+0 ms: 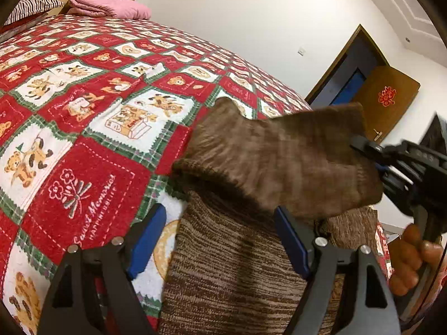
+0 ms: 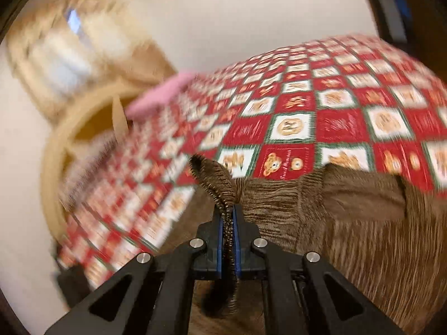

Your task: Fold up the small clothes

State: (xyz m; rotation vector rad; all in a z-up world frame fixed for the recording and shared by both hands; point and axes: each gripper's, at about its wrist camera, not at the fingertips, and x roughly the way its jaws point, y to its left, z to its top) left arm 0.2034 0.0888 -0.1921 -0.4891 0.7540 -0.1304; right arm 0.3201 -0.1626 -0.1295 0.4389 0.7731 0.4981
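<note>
Brown knit garment (image 2: 349, 209) pinched in right hand-held gripper (image 2: 229, 217); left hand-held gripper (image 1: 220, 240) open.

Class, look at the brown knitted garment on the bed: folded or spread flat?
Partly folded: the right hand-held gripper lifts one part of the brown knitted garment over the rest.

Knit garment (image 1: 237, 273) on bedspread (image 1: 83, 111)

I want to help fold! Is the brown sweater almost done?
Not yet. The brown sweater lies on the bed cover. The right claw is shut on a sleeve, lifting it over the body. The left claw hovers open. No finished fold shows; the rest remains.
</note>
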